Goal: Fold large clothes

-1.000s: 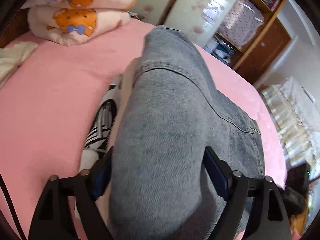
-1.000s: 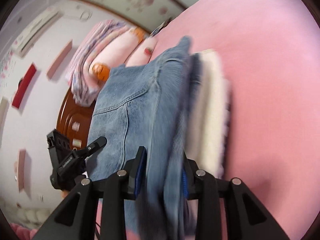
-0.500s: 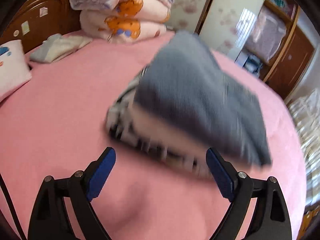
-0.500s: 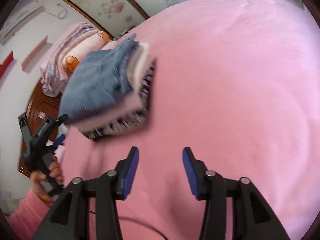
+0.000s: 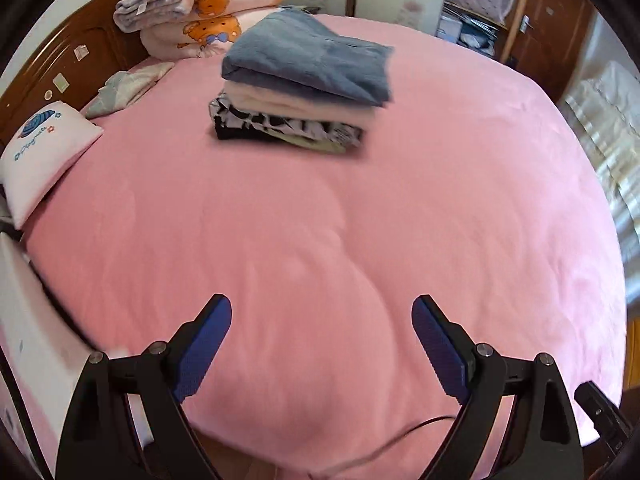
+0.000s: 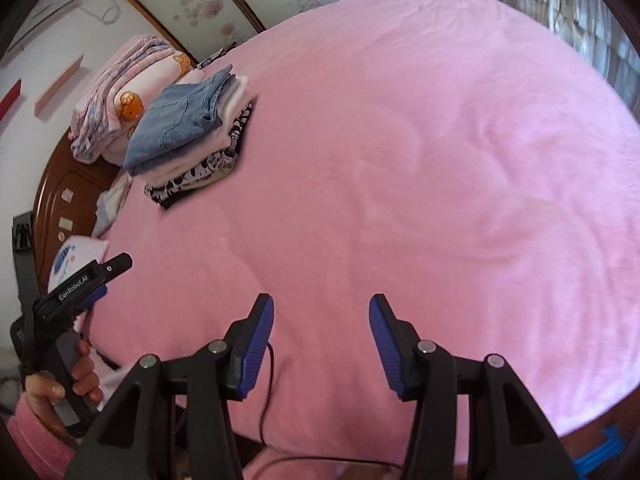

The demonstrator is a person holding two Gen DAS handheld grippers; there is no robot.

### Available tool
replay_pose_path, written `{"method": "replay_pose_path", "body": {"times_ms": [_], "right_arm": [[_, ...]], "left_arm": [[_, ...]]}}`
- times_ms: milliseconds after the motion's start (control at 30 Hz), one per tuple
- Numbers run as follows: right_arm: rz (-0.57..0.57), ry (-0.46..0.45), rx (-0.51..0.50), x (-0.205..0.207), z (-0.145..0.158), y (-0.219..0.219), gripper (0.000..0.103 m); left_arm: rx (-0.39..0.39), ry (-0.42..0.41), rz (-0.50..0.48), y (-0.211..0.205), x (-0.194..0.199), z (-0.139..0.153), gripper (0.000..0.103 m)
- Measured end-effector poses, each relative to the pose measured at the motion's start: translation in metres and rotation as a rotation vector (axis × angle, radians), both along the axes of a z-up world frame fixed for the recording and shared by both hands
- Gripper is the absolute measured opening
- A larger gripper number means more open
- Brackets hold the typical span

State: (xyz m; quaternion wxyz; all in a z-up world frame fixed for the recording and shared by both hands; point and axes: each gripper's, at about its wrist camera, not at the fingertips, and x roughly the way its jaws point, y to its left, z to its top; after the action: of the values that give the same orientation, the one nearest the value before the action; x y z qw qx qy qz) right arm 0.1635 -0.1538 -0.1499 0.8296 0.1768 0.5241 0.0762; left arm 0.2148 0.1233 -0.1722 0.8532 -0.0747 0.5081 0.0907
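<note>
Folded blue jeans [image 5: 308,62] lie on top of a stack of folded clothes [image 5: 288,120] at the far side of the pink bed [image 5: 320,220]. The stack holds a pale pink piece and a black-and-white patterned piece under the jeans. The jeans also show in the right wrist view [image 6: 176,120]. My left gripper [image 5: 322,312] is open and empty, well back from the stack near the bed's front edge. My right gripper [image 6: 322,312] is open and empty, also far from the stack. The left gripper shows from outside in the right wrist view [image 6: 80,280].
Folded quilts with a bear print [image 5: 200,12] lie against the wooden headboard [image 5: 68,64]. A white pillow [image 5: 44,152] sits at the left edge. A wardrobe and shelves [image 5: 500,4] stand beyond the bed. Curtains [image 5: 612,120] hang at the right.
Both grippers let go of the jeans, which now rest on the stack. Both grippers opened and pulled back toward the bed's near edge.
</note>
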Motion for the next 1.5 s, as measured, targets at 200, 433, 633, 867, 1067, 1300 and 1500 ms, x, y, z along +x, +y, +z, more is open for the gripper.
{"method": "replay_pose_path", "body": {"times_ms": [200, 433, 633, 867, 1067, 1300, 1500], "right_arm": [[0.003, -0.010, -0.064, -0.060, 0.046, -0.048, 0.067], [0.000, 0.007, -0.103, -0.097, 0.092, -0.073, 0.083], [0.012, -0.090, -0.235, -0.122, 0.140, -0.071, 0.095], [0.099, -0.181, -0.353, -0.139, 0.181, -0.057, 0.095], [0.101, -0.198, -0.362, -0.149, 0.194, -0.053, 0.095], [0.141, -0.177, -0.363, -0.159, 0.185, -0.040, 0.103], [0.149, -0.158, -0.369, -0.160, 0.180, -0.039, 0.103]], "left_arm": [[0.048, -0.062, -0.084, -0.075, -0.064, 0.065, 0.091], [0.101, -0.093, -0.210, -0.149, -0.115, 0.120, 0.091], [0.176, -0.101, -0.280, -0.181, -0.133, 0.149, 0.091], [0.150, -0.146, -0.213, -0.179, -0.147, 0.173, 0.091], [0.081, -0.125, -0.125, -0.157, -0.162, 0.168, 0.092], [0.018, -0.119, -0.074, -0.135, -0.173, 0.159, 0.096], [0.027, -0.134, -0.093, -0.140, -0.173, 0.158, 0.102]]}}
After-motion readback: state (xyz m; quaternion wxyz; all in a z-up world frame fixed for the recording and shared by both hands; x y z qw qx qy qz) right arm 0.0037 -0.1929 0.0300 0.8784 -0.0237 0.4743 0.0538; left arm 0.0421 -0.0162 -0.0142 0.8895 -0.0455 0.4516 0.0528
